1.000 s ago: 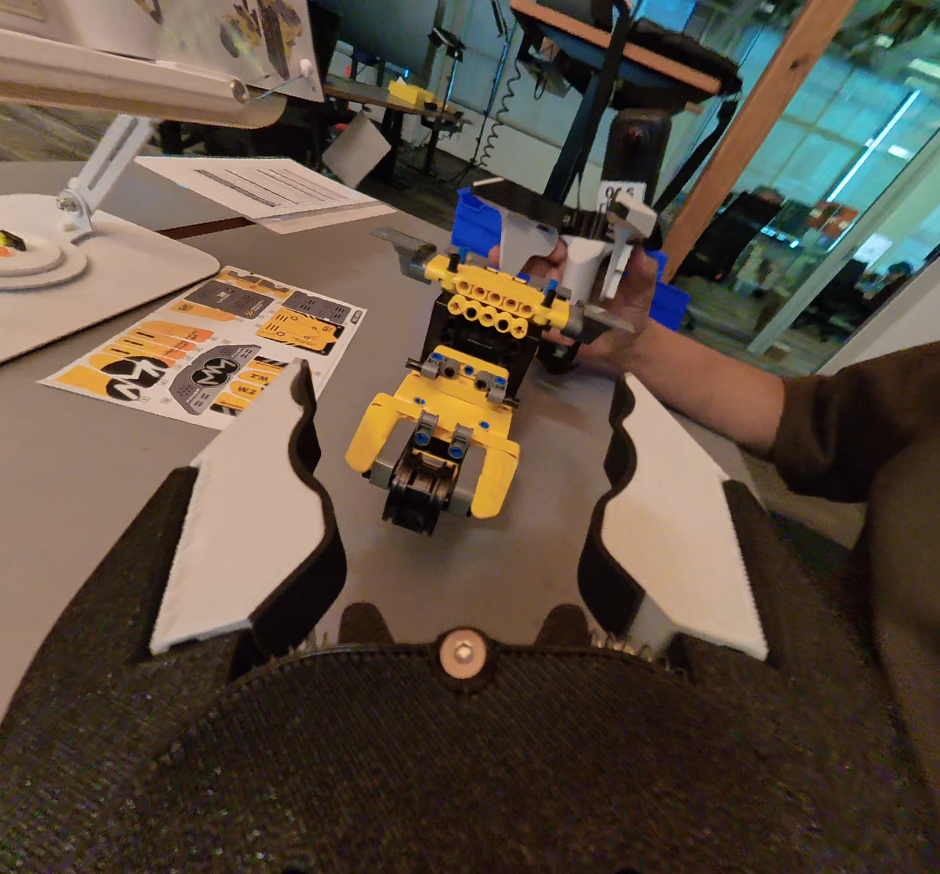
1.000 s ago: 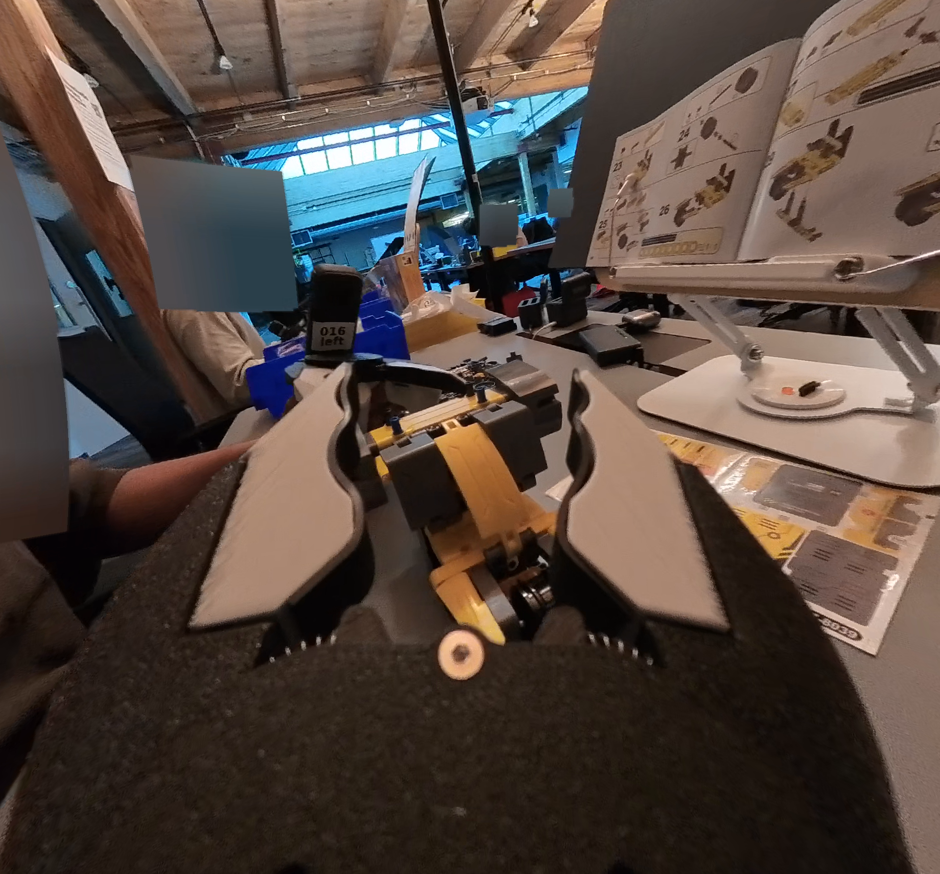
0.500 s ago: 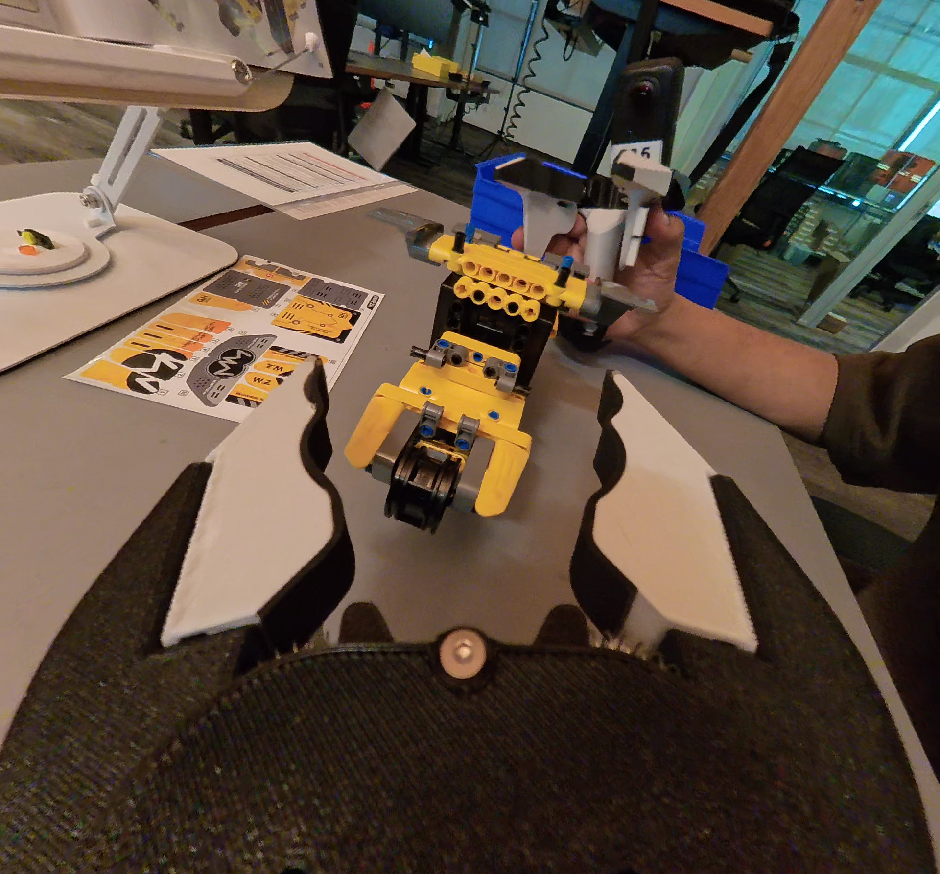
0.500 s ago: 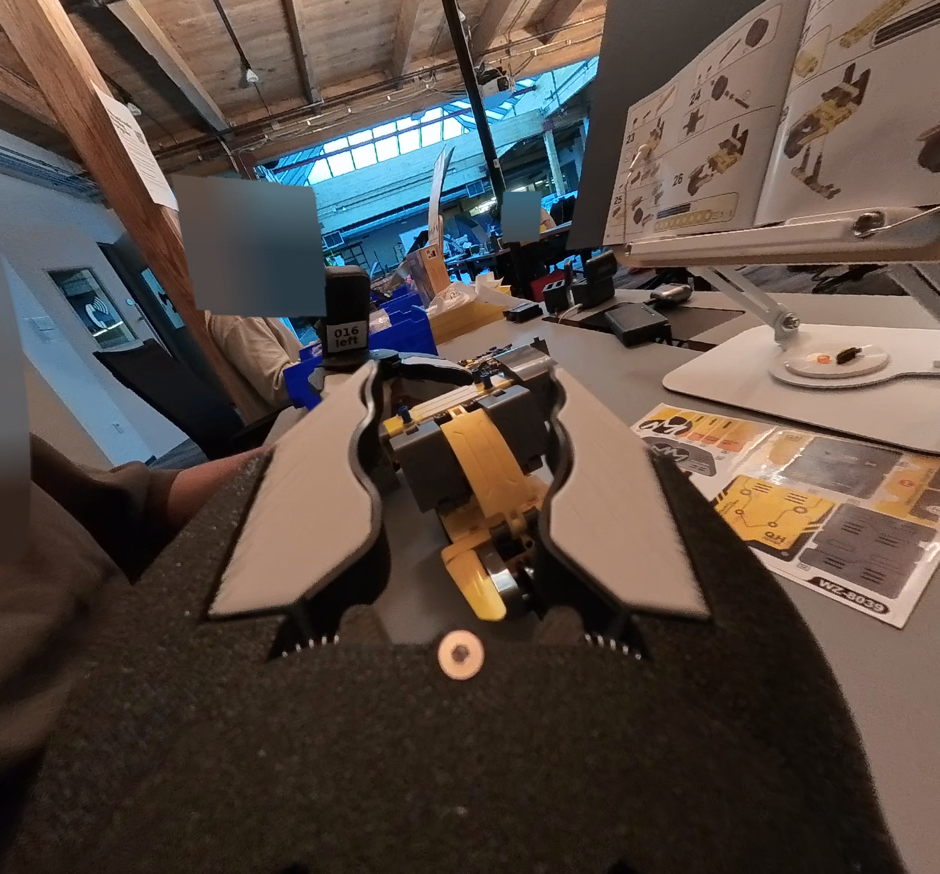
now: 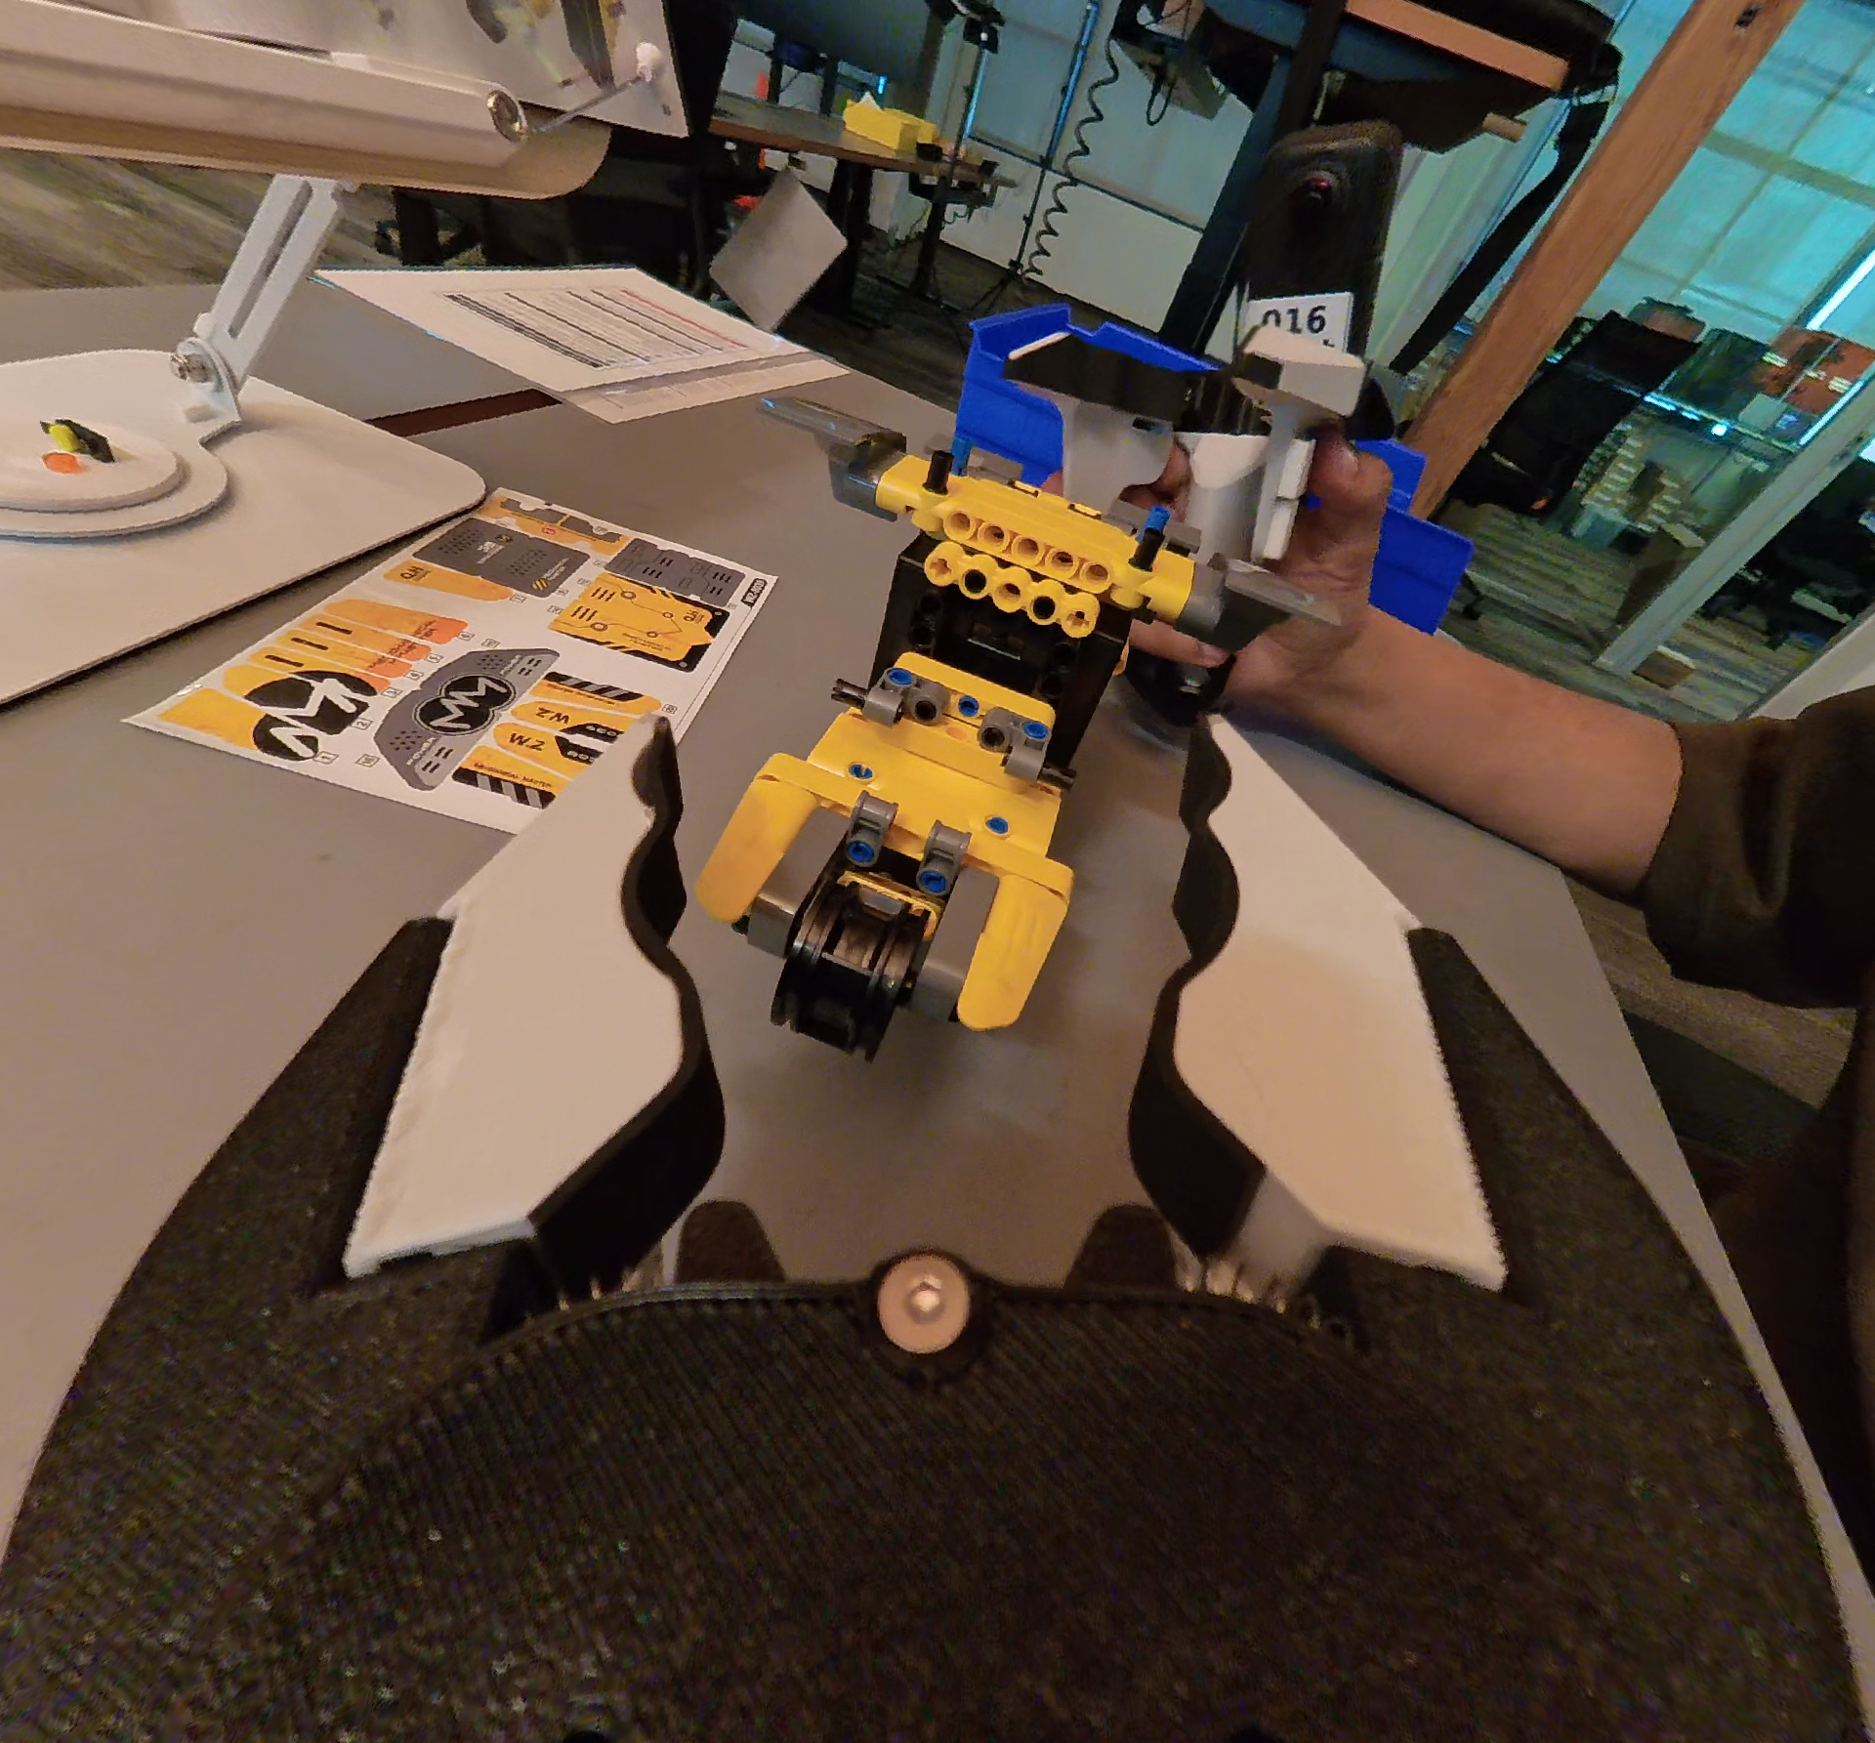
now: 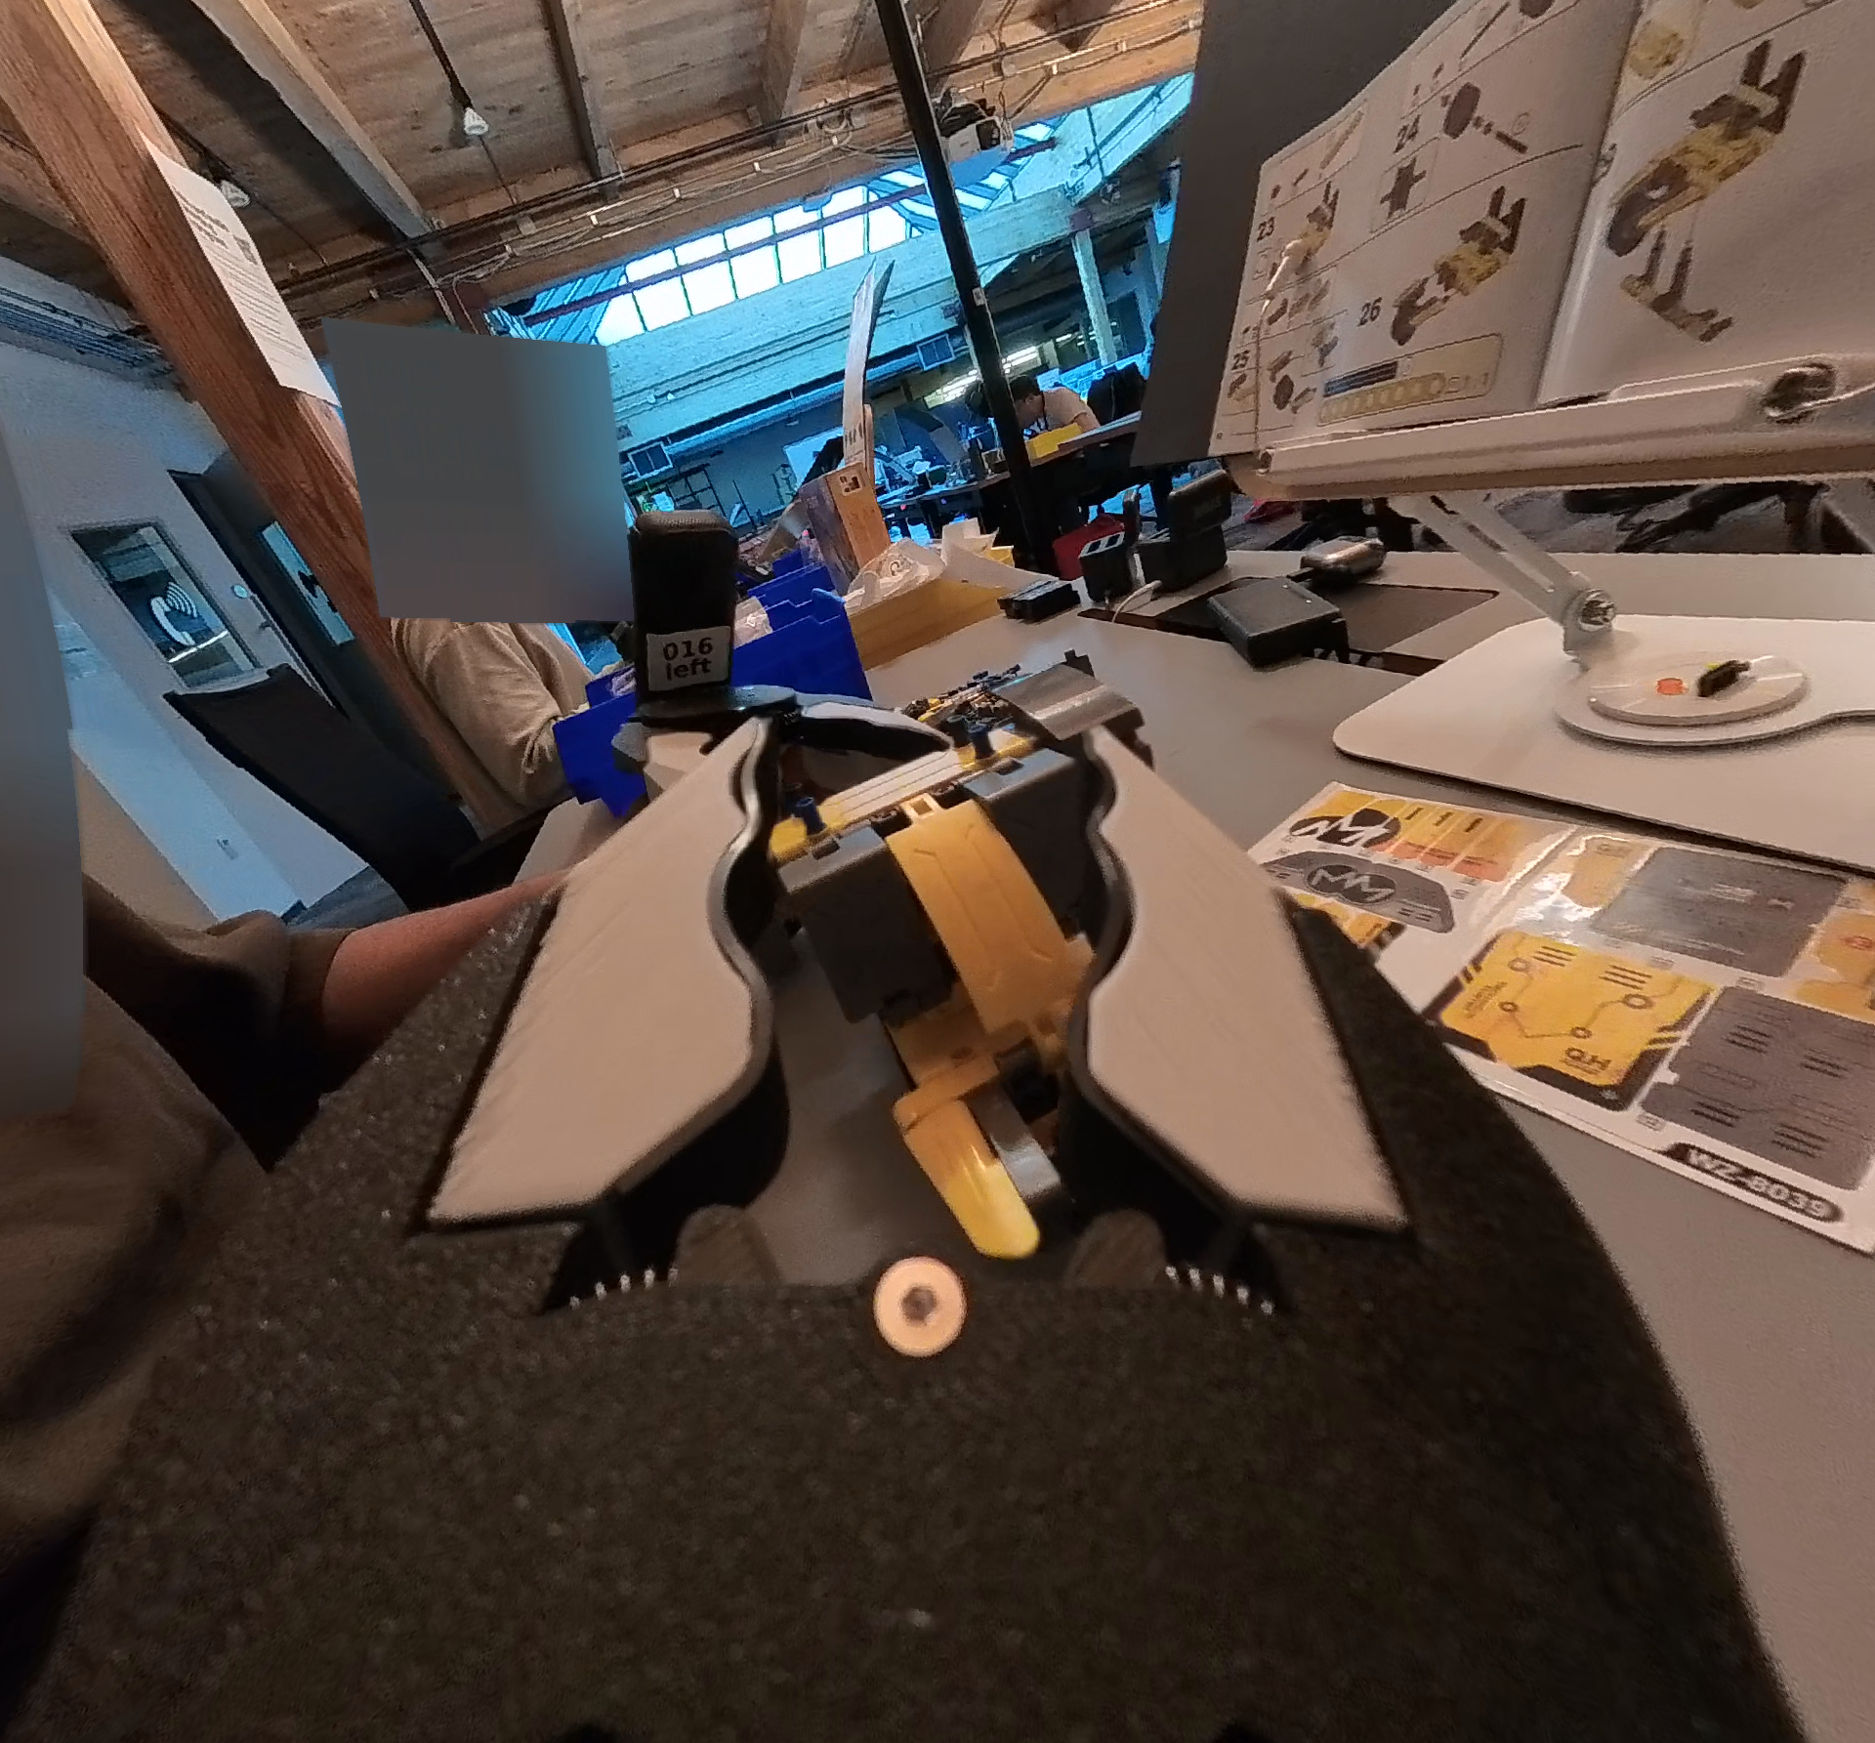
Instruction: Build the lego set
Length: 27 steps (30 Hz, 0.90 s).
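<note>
A yellow, grey and black brick-built vehicle model [image 5: 913,781] stands on the grey table [image 5: 254,933], its black front wheel toward my left gripper. My left gripper [image 5: 923,736] is open, with one finger on each side of the model's yellow front end, touching nothing. My right gripper [image 6: 923,751] is shut on the model [image 6: 944,913], its fingers pressed against the grey and yellow rear body. The right gripper also shows in the left wrist view [image 5: 1197,477], held by a hand at the model's far end. The left gripper [image 6: 710,710] shows beyond the model in the right wrist view.
A sticker sheet [image 5: 457,660] lies on the table left of the model. A white stand [image 5: 203,477] carries an open instruction booklet [image 6: 1522,173]. Blue bins [image 5: 1420,558] sit at the far table edge. A printed paper [image 5: 588,335] lies behind. A person's forearm [image 5: 1471,751] reaches in from the right.
The right gripper's fingers have closed in onto the model's rear body. The left gripper has shifted slightly closer to the model's front and stays open.
</note>
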Tool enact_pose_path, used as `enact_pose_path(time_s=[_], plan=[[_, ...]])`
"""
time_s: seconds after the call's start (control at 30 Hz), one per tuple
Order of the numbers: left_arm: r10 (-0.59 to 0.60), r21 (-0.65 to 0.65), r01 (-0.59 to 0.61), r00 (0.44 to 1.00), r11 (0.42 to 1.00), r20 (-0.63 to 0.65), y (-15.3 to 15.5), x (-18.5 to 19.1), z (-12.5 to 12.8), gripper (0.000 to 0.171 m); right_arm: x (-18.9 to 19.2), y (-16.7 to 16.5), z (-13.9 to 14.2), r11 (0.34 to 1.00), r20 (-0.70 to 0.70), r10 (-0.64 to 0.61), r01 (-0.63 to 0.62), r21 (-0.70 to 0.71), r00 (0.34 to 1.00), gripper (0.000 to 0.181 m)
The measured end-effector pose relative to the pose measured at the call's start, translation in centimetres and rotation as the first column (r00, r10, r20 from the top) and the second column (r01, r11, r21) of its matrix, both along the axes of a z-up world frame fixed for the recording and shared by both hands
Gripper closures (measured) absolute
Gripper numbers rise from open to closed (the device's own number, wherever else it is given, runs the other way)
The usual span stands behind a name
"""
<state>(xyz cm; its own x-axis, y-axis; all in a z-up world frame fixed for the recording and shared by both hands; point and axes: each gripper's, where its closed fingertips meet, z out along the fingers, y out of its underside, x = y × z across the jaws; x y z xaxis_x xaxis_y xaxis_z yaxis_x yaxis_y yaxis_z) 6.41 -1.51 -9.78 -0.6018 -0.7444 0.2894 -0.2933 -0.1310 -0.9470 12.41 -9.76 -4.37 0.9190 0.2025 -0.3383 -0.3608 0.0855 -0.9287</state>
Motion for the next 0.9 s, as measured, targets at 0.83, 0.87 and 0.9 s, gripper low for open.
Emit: enact_pose_path(time_s=[0.83, 0.87, 0.9], plan=[[0.146, -0.045, -0.144, 0.988, 0.989, 0.041, 3.0, 0.5, 1.3, 0.102, 4.0, -0.4, -1.2, 0.970, -0.055, -0.226, 0.219, -0.102, 0.973, 0.141], [0.165, -0.045, -0.163, 0.985, 0.986, 0.042, 3.3, 0.6, 1.4, 0.102, 4.0, -0.4, -1.2, 0.967, -0.041, -0.237, 0.231, -0.107, 0.971, 0.140], [0.184, -0.042, -0.183, 0.982, 0.982, 0.043, 3.7, 0.6, 1.4, 0.102, 4.2, -0.4, -1.3, 0.962, -0.023, -0.252, 0.247, -0.116, 0.968, 0.140]])
